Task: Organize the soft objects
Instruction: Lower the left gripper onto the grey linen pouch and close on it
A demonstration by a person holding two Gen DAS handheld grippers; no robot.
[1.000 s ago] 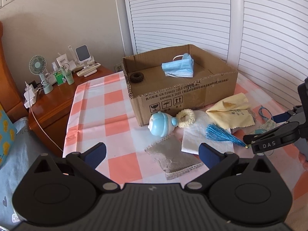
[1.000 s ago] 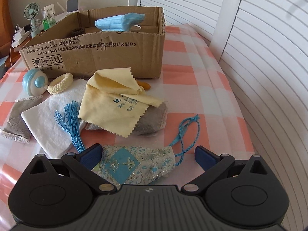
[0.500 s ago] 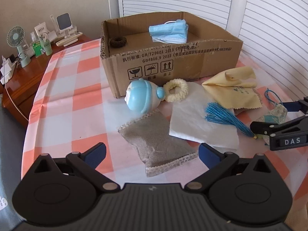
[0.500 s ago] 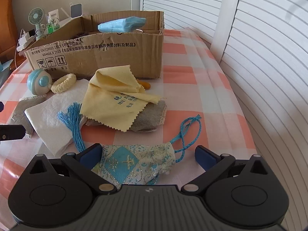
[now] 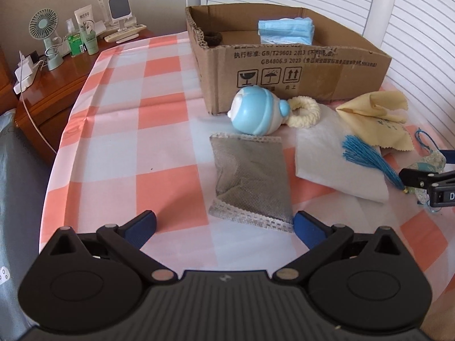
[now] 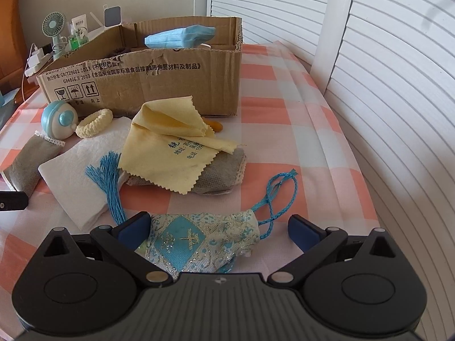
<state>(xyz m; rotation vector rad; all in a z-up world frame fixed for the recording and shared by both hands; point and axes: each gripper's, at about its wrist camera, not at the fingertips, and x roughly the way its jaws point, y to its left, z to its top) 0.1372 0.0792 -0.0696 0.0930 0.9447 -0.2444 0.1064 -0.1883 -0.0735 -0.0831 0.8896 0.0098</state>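
Observation:
A grey lace-edged sachet [image 5: 250, 176] lies on the checked cloth, its near end reaching between the fingers of my open left gripper [image 5: 224, 226]. My right gripper [image 6: 220, 227] is open around a blue-and-cream embroidered pouch [image 6: 199, 238] with a blue cord [image 6: 277, 196]. Beyond lie a white cloth [image 6: 82, 167], a blue tassel [image 6: 109, 179], a yellow cloth [image 6: 173, 147], a second grey sachet [image 6: 219, 176], a cream braided ring [image 5: 304, 110] and a blue round toy [image 5: 256, 115]. The cardboard box [image 5: 287, 68] holds a blue face mask [image 5: 285, 29] and a dark hair tie [image 5: 213, 38].
A wooden side table [image 5: 57, 85] to the left carries a small fan [image 5: 45, 39], bottles and chargers. White louvred doors [image 6: 384, 85] stand behind and to the right. The table's left edge [image 5: 52, 164] drops off near my left gripper.
My left gripper has come down and forward toward the grey sachet, which now reaches between its fingers. The right gripper has edged closer over the embroidered pouch. Both stay open.

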